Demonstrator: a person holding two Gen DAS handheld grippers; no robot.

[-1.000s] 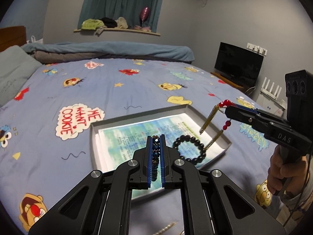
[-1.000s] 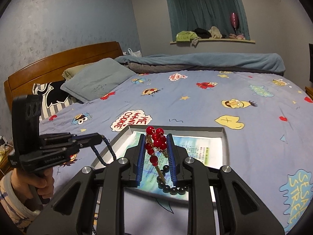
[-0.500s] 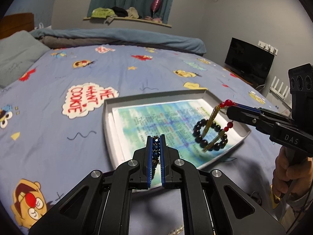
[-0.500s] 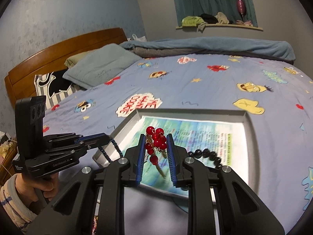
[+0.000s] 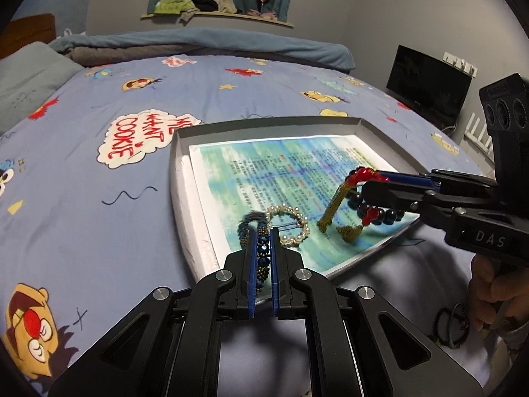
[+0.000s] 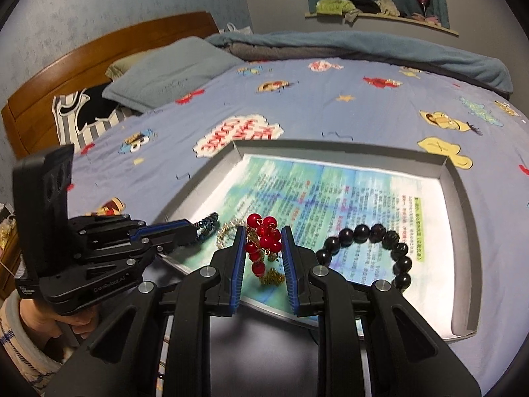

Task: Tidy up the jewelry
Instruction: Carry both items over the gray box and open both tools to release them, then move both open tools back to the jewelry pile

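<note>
A shallow grey tray [image 5: 178,178] lined with printed paper lies on the cartoon bedsheet. My left gripper [image 5: 263,233] is shut on a dark blue beaded bracelet [image 5: 263,251], whose far loop hangs low over the tray's near corner. A pearl bracelet [image 5: 288,225] lies in the tray just beyond it. My right gripper [image 6: 263,231] is shut on a red bead ornament [image 6: 263,236]. Its gold tassels [image 5: 327,220] reach down to the paper. A black bead bracelet [image 6: 372,248] lies in the tray to the right of the ornament. In the right wrist view, the left gripper [image 6: 198,228] comes in from the left.
Dark hair ties or bracelets [image 5: 453,327] lie on the sheet by the person's hand. A grey pillow [image 6: 172,72] and a wooden headboard [image 6: 109,49] stand at the far left. Right of the bed is a black screen [image 5: 426,89].
Both grippers have come down toward the tray's near edge. The tassels, which hung above the black bracelet, now reach the paper. The pearl bracelet has come into view.
</note>
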